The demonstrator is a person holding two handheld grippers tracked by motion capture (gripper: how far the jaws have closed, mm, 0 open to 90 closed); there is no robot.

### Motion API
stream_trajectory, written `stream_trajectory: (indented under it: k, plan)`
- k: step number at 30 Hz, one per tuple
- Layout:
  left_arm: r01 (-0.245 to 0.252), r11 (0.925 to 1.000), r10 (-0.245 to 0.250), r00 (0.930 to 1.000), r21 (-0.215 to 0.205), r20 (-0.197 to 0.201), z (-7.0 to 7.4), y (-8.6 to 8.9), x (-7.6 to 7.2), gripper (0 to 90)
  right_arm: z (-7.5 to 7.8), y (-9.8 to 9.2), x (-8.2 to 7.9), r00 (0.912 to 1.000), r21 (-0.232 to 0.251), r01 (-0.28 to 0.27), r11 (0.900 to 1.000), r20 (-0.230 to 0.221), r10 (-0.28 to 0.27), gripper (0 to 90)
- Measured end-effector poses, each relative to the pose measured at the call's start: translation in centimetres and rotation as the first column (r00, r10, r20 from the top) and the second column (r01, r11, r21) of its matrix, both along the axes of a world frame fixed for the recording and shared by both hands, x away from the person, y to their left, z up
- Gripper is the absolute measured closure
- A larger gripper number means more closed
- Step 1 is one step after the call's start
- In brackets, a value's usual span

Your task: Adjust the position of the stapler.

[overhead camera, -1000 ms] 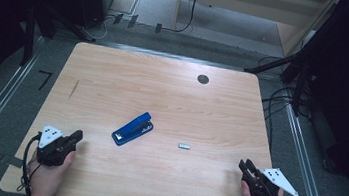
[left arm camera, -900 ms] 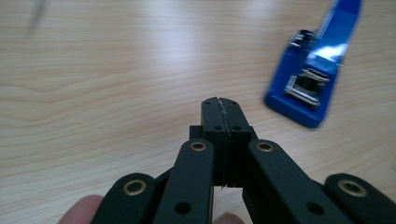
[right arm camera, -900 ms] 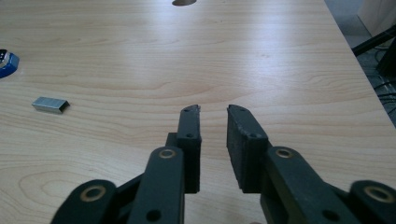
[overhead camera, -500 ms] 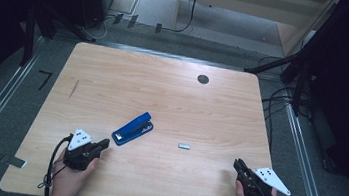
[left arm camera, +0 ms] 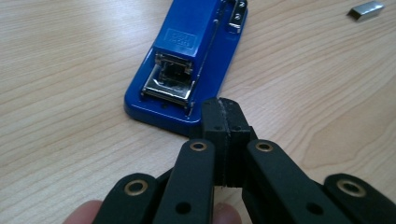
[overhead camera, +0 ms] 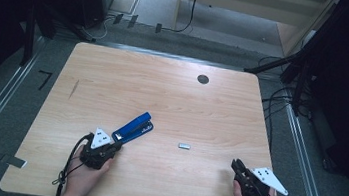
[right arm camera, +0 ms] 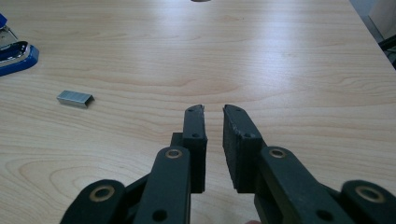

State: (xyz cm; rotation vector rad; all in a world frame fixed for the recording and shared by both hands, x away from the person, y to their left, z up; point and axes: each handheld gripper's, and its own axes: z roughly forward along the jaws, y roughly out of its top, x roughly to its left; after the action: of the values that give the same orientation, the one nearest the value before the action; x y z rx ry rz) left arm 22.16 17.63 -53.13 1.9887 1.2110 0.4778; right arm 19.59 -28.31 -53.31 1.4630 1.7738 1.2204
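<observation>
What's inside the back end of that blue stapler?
The stapler shows a shiny metal staple channel under its blue top. Whether staples are loaded is hidden. A loose staple strip lies apart on the table.

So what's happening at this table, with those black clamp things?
A person holds a gripper in each hand. The left gripper, jaws shut and empty, sits right at the near end of a blue stapler on the wooden table. The right gripper waits near the edge, jaws slightly apart, holding nothing. A strip of staples lies between them.
</observation>
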Motion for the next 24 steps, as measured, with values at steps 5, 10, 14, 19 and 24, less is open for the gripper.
stream_trajectory:
  k: [5,10,14,19,24]
  plan:
    - [-0.008,1.0000,0.008,1.0000,0.002,-0.004,0.0,0.2,0.1,90.0,-0.1,0.3,0.0,0.9999,-0.018,-0.014,1.000,-0.002,0.014,79.1]
    - [-0.041,0.9992,0.041,0.9992,-0.003,-0.003,0.0,0.4,0.2,90.0,-0.1,1.2,0.0,0.9991,-0.029,-0.043,0.999,-0.002,0.043,77.1]
    - [-0.101,0.9949,0.101,0.9949,-0.002,-0.009,0.0,1.5,1.1,90.0,0.1,2.1,0.1,0.9964,-0.043,-0.084,0.996,0.002,0.085,75.1]
    - [-0.073,0.9956,0.073,0.9973,-0.058,-0.006,0.2,1.6,1.1,90.0,0.7,3.8,0.5,0.9867,-0.042,-0.162,0.986,0.010,0.162,71.7]
    - [0.001,0.9997,-0.001,1.0000,-0.026,-0.002,0.2,-0.1,0.8,90.0,1.2,5.2,0.7,0.9775,-0.050,-0.209,0.977,0.018,0.210,71.4]
